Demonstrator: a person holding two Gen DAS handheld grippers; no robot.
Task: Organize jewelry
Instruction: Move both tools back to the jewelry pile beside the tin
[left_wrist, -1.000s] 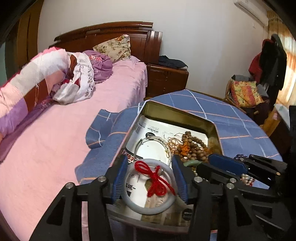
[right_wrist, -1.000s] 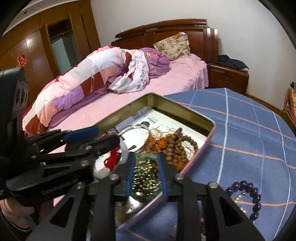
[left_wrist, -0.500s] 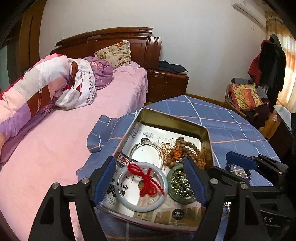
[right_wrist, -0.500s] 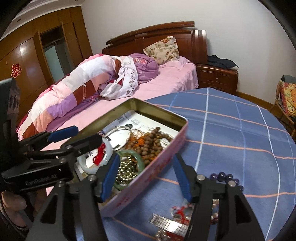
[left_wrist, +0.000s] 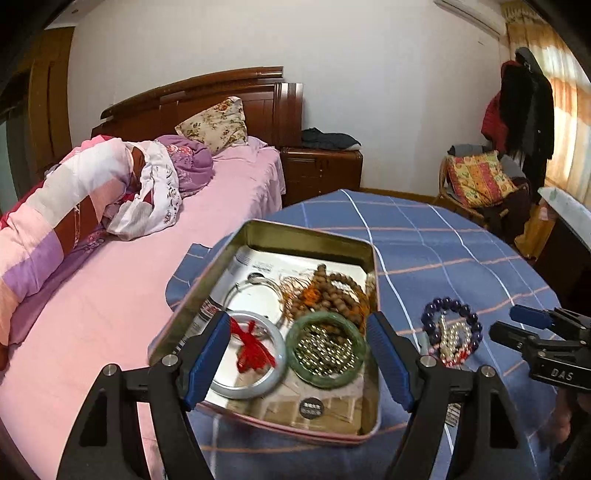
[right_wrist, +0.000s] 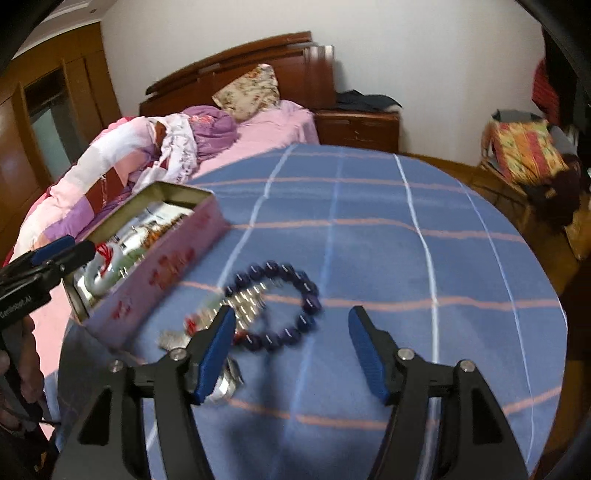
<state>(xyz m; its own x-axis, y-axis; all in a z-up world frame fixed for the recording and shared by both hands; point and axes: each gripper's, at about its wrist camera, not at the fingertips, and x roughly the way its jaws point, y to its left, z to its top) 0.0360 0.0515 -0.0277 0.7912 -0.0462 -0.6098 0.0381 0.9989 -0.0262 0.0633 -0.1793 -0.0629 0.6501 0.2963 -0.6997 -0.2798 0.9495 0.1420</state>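
An open metal tin (left_wrist: 306, 230) sits on the blue checked tablecloth (left_wrist: 443, 240). In it lie a white bangle with red string (left_wrist: 255, 354), a green bangle (left_wrist: 327, 349) around gold beads, brown wooden beads (left_wrist: 332, 291) and a thin silver bangle (left_wrist: 255, 291). My left gripper (left_wrist: 297, 354) is open and empty above the tin's near end. A purple bead bracelet (right_wrist: 284, 306) lies on the cloth right of the tin (right_wrist: 155, 266), with silver and red jewelry (right_wrist: 218, 314) beside it. My right gripper (right_wrist: 291, 350) is open and empty just above the purple bracelet (left_wrist: 452, 321).
A pink bed (left_wrist: 110, 295) with a rolled quilt runs along the table's left edge. A wooden nightstand (left_wrist: 321, 170) stands behind. A chair with a patterned cushion (left_wrist: 480, 181) and hanging clothes stands at the far right. The cloth beyond the bracelet is bare (right_wrist: 406, 240).
Both grippers opened, leaving the white bangle and the green bangle in the tin, and drew back. My right gripper swung right, out of the tin, over the purple bracelet.
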